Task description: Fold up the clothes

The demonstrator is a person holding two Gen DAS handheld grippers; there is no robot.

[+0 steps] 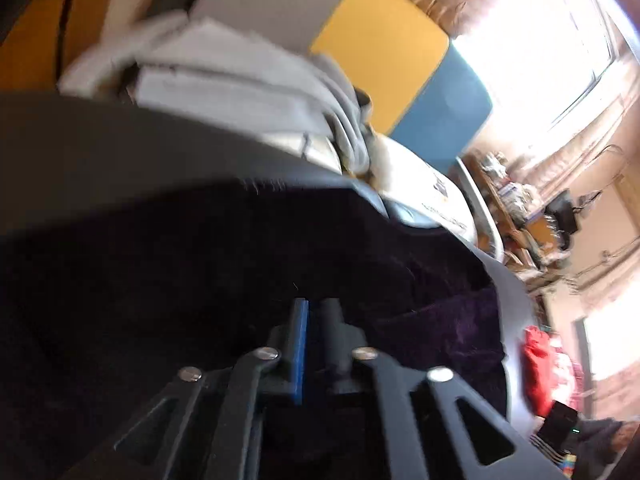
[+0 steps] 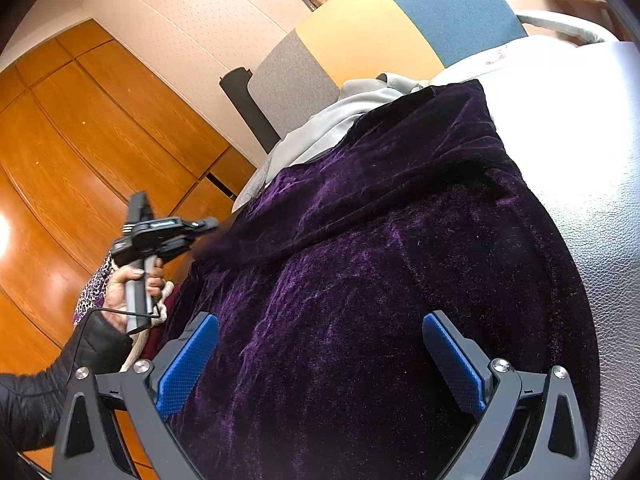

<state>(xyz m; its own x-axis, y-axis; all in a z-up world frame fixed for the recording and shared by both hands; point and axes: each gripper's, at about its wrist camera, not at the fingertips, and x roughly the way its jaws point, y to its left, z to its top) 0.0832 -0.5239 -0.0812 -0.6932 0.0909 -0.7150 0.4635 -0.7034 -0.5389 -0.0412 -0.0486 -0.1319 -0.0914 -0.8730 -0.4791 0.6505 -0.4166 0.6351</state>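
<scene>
A dark purple velvet garment [image 2: 380, 248] lies spread on a grey leather-like surface [image 2: 600, 220]. My right gripper [image 2: 320, 344] is open just above it, its blue pads [image 2: 188, 364] wide apart on either side of the cloth. My left gripper [image 1: 316, 308] has its fingers closed together at the garment's edge [image 1: 240, 280], and seems to pinch the velvet. It also shows in the right wrist view [image 2: 208, 224] at the garment's left edge, blurred. A grey cloth [image 2: 340, 120] lies beyond the velvet.
A stack of folded light-grey clothes [image 1: 224, 80] sits behind the velvet. A headboard with grey, yellow [image 2: 368, 40] and blue panels stands at the back. Wooden wardrobe doors [image 2: 80, 152] are at the left. A cluttered shelf [image 1: 520, 208] and bright window lie to the right.
</scene>
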